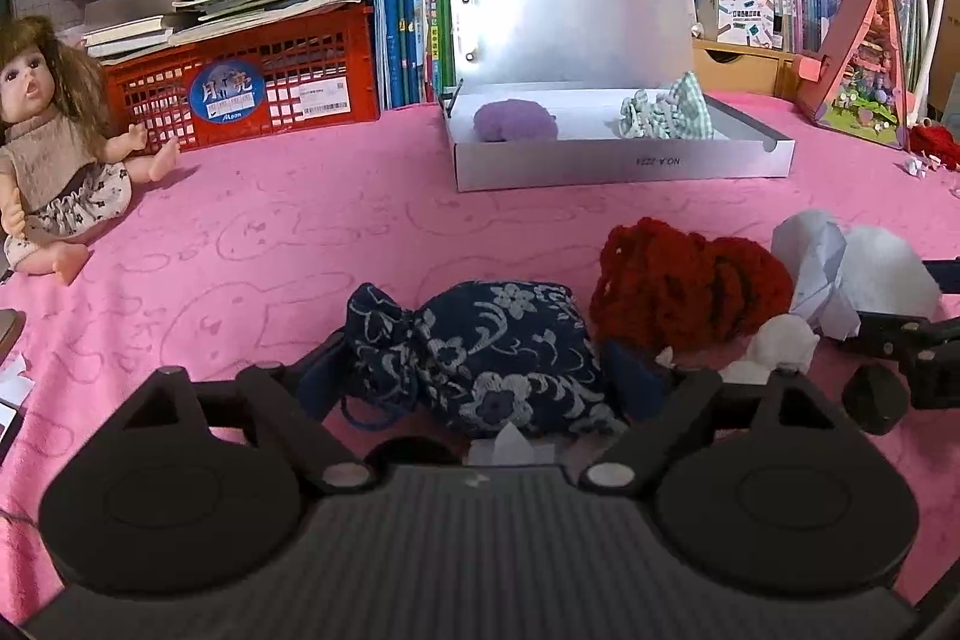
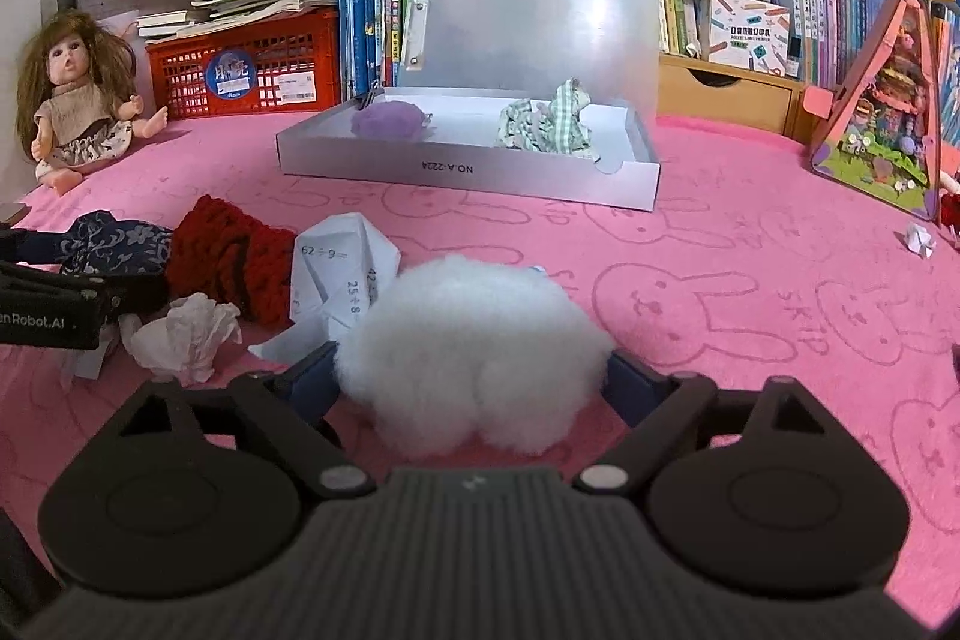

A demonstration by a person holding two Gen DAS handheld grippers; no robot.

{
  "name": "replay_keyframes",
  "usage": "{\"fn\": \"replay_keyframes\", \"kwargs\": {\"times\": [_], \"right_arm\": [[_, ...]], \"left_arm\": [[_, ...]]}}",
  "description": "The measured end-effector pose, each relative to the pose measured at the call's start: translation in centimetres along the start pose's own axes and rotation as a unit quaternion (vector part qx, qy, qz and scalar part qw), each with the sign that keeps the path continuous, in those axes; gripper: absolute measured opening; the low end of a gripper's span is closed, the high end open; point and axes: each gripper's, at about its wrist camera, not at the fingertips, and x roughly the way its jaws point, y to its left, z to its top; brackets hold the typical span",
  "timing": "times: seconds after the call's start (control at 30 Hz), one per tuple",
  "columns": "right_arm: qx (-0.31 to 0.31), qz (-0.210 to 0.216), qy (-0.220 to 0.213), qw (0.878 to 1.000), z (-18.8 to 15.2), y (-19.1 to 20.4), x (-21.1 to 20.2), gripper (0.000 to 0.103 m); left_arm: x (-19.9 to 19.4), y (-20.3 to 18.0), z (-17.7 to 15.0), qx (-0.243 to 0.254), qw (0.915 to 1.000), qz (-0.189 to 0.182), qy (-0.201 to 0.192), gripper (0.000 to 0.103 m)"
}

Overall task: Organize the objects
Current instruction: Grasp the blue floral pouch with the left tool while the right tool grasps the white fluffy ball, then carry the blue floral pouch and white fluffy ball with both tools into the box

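My left gripper is shut on a navy floral drawstring pouch that lies on the pink cloth, with a blue finger pressing each side. A dark red yarn bundle and folded white paper lie just right of the pouch. My right gripper is shut on a white fluffy ball, its blue fingers touching both flanks. Behind stands an open silver box that holds a purple fluffy ball and green checked cloth.
Crumpled tissue and worksheet paper lie between the two grippers. A doll sits at the left, a red crate of books behind it. A toy house stands at the right, and books and plush toys line the back.
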Motion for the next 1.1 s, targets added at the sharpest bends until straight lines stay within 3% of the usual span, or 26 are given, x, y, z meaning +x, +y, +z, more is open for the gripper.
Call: {"fn": "replay_keyframes", "kwargs": {"times": [0.07,0.37,0.73,1.1], "right_arm": [[0.009,0.002,0.001,1.0,0.0,-0.1,-0.1,0.088],[0.016,0.004,-0.012,1.0,0.6,0.0,-0.8,0.087],[0.027,-0.005,-0.031,0.999,1.9,-0.7,-1.6,0.087],[0.044,-0.024,-0.023,0.998,4.0,-1.7,-1.0,0.087]], "left_arm": [[-0.2,-0.1,0.1,0.002,1.0,0.001,-0.003,0.079],[-0.8,0.5,1.0,-0.014,0.9998,-0.006,-0.008,0.063],[-1.5,0.8,2.5,-0.026,0.9994,-0.007,-0.022,0.061],[-1.1,0.7,4.9,-0.031,0.9992,-0.014,-0.02,0.061]]}}
